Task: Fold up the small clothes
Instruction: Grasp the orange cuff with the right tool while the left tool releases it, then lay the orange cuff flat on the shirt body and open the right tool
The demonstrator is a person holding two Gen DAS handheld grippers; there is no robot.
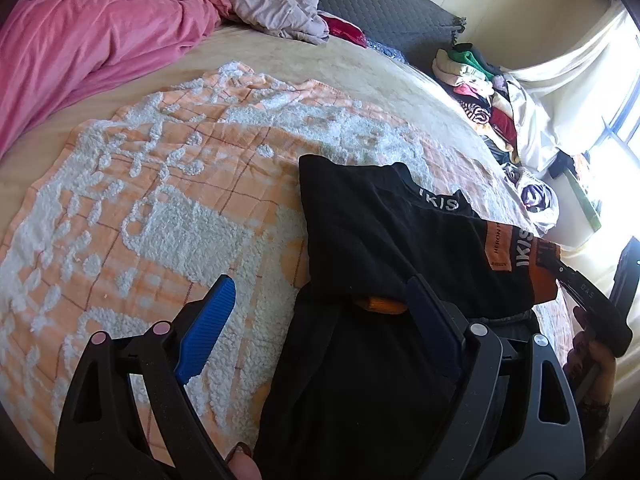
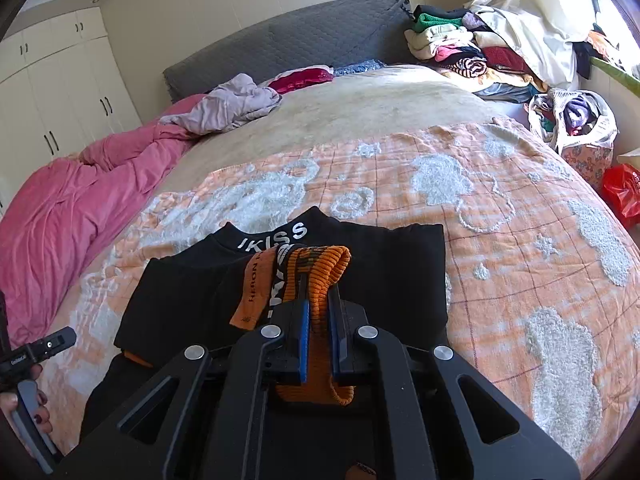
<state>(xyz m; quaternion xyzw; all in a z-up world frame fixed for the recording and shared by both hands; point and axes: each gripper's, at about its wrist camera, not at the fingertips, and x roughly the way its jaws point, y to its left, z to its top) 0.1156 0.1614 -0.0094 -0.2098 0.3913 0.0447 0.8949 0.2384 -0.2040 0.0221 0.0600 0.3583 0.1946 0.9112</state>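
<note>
Grippers, two, hand-held, black frames with blue finger pads. Right gripper: jaws closed on the orange ribbed cuff of a black garment, the cuff pinched between the pads and bulging out beyond them. Left gripper: jaws spread wide, holding nothing, one pad over the bedspread, the other over the black cloth; seen from the right wrist view, its handle sits low at the left edge in a hand with dark nail polish. Garment: black top, partly folded, lying on the near part of the bed, collar pointing away from the grippers. Collar lettering in white reads "IKISS"; an orange label strip next to the cuff reads "HERON", the rest unreadable; a second black band with white letters beside it is only partly legible. Bedspread: orange check with raised white tufted motifs, under the garment. Beige sheet beyond it. Pink duvet, bunched along the left side of the bed. Lilac crumpled garment and red item near the grey quilted headboard. Pile of mixed clothes at the far right corner; red bag beside the bed; white wardrobe doors on the far left wall.
</note>
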